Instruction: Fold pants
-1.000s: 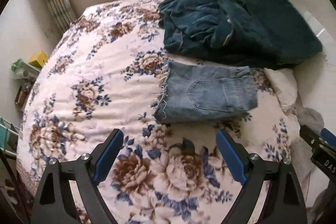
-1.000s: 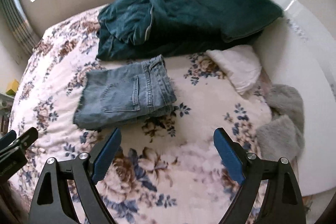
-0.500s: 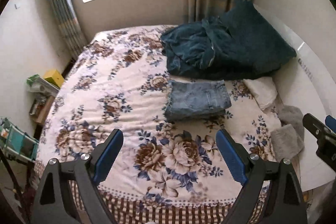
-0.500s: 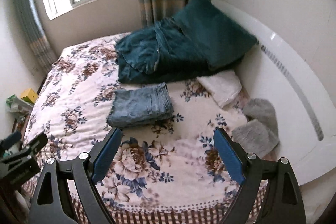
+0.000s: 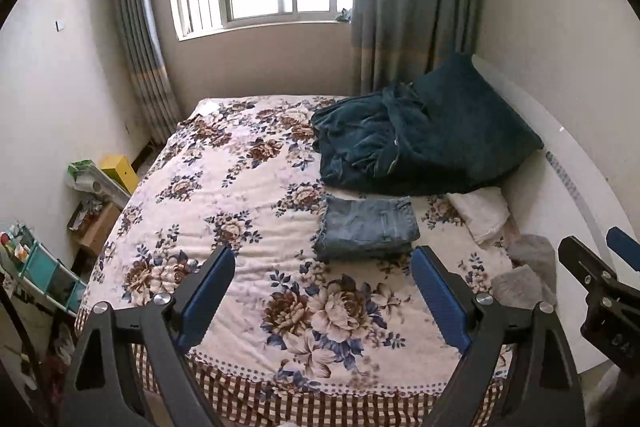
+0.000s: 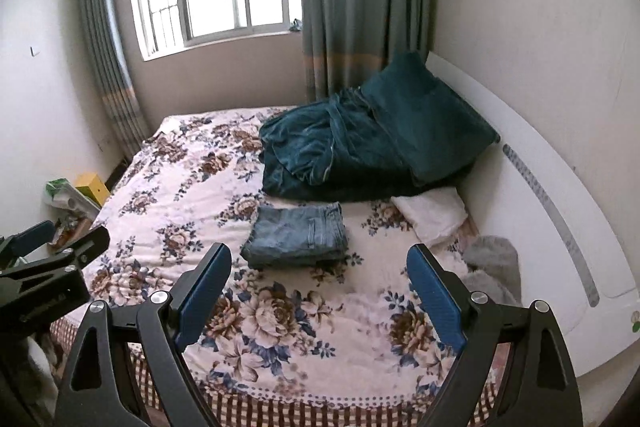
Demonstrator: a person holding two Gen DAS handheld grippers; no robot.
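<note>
Since the pants (image 5: pixel 366 229) lay folded on the bed (image 5: pixel 224 203) just in front of the teal blanket (image 5: pixel 400 151), little remained. Both the left gripper (image 5: pixel 322 291) and right gripper (image 6: pixel 320 287) hung well back from them, jaws spread and empty; a careless re-approach could snag the frayed hem and undo the stack.

Left claw (image 5: pixel 322 291), right claw (image 6: pixel 320 289): black frames, blue ribbed pads (image 5: pixel 206 301), silver screws.

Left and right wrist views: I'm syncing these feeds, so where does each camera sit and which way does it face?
Left wrist: on the left gripper, above the bed's foot, facing the window; its open blue-padded fingers show.
Right wrist: on the right gripper, facing likewise; open fingers show.
Shared: folded blue denim pants, dark teal blanket heap, each other's gripper at the edge.
</note>
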